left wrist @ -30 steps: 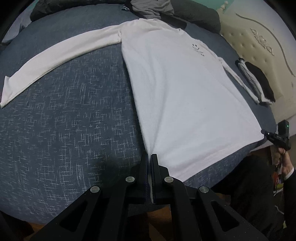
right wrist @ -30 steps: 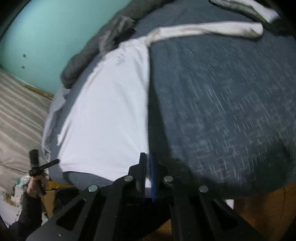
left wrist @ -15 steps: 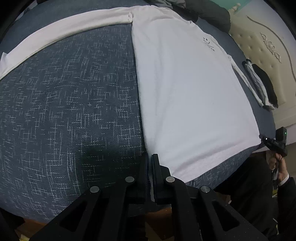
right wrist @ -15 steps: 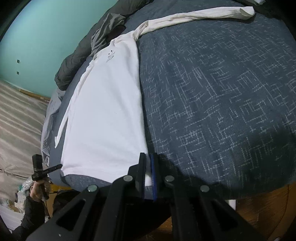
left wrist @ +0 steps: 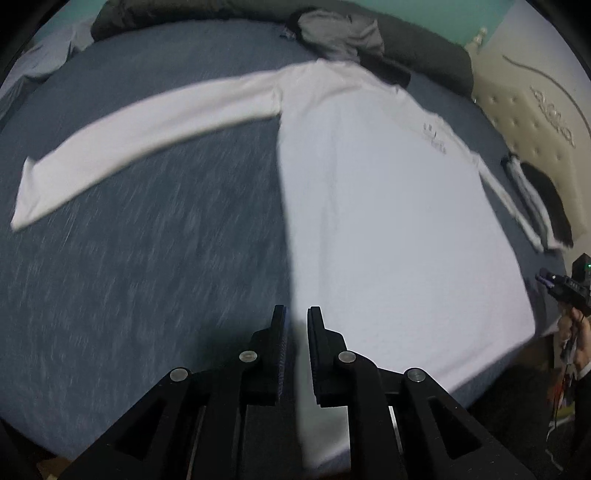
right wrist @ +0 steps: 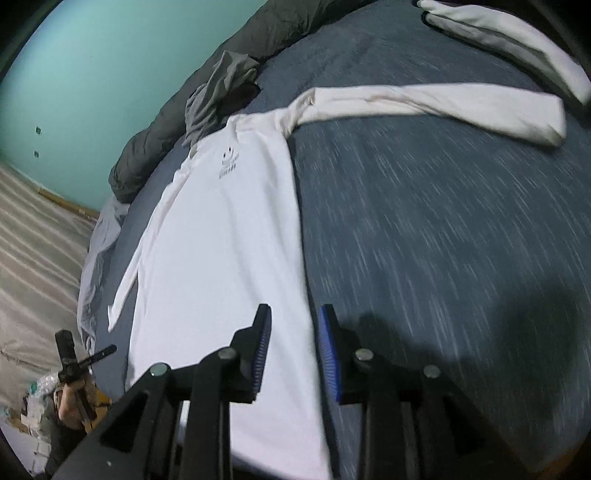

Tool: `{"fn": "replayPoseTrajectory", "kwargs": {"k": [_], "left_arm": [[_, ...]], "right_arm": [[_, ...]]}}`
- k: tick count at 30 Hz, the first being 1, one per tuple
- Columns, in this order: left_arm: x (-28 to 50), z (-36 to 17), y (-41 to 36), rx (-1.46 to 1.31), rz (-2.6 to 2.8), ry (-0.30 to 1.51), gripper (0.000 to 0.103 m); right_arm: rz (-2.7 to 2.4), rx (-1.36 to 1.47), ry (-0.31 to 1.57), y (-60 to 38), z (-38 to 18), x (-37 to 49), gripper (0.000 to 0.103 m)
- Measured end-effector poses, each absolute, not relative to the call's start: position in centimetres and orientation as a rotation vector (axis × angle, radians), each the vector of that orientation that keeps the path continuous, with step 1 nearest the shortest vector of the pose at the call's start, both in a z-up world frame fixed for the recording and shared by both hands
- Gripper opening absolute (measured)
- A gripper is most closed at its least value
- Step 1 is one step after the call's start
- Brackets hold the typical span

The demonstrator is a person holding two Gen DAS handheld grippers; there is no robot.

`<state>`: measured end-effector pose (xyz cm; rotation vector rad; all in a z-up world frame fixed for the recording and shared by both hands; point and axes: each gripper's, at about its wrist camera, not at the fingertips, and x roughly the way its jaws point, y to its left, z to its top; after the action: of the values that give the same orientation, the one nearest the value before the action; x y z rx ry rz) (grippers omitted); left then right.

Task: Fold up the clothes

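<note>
- The bed (left wrist: 155, 258) has a dark blue cover and lies under both sets of jaws.
- A white shirt (left wrist: 388, 229) lies flat, reaching out from the jaws.
- A gray blanket (right wrist: 236, 48) is far past them.
- Folded clothes (left wrist: 535, 199) lie far right of the left jaws.

You have one white long-sleeved shirt (left wrist: 388, 221) spread on one bed (left wrist: 147, 258), with its two sleeves (left wrist: 147, 125) out. You also have one grey garment (left wrist: 340, 33) and one folded pile (left wrist: 535, 195) near the headboard.
</note>
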<state>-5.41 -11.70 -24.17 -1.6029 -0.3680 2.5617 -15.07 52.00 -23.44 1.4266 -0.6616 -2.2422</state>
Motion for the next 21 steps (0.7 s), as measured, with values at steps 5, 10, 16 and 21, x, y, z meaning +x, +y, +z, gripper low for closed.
{"fn": "replayPoseTrajectory", "kwargs": {"k": [5,10,16,21], "left_arm": [[-9.6,-24.1,-9.4,-1.507,2.606,-0.370,0.012],[-14.1,-24.9,-5.8,-1.458,2.622,-0.355,0.012],[-17.0,-26.9,-4.2,-1.425,2.623,-0.380,0.018],[-18.6,-28.9,-3.6,-1.446,2.622,-0.390,0.018]], "right_arm": [[-2.285,1.436,-0.614,50.0,-24.0,-21.3,0.027],[-2.318,1.443,-0.564,48.3,-24.4,-26.6,0.031],[-2.382,1.486,-0.396,45.9,-25.5,-31.4,0.035],[-2.390,1.459,-0.371,44.4,-26.4,-34.3,0.035]]}}
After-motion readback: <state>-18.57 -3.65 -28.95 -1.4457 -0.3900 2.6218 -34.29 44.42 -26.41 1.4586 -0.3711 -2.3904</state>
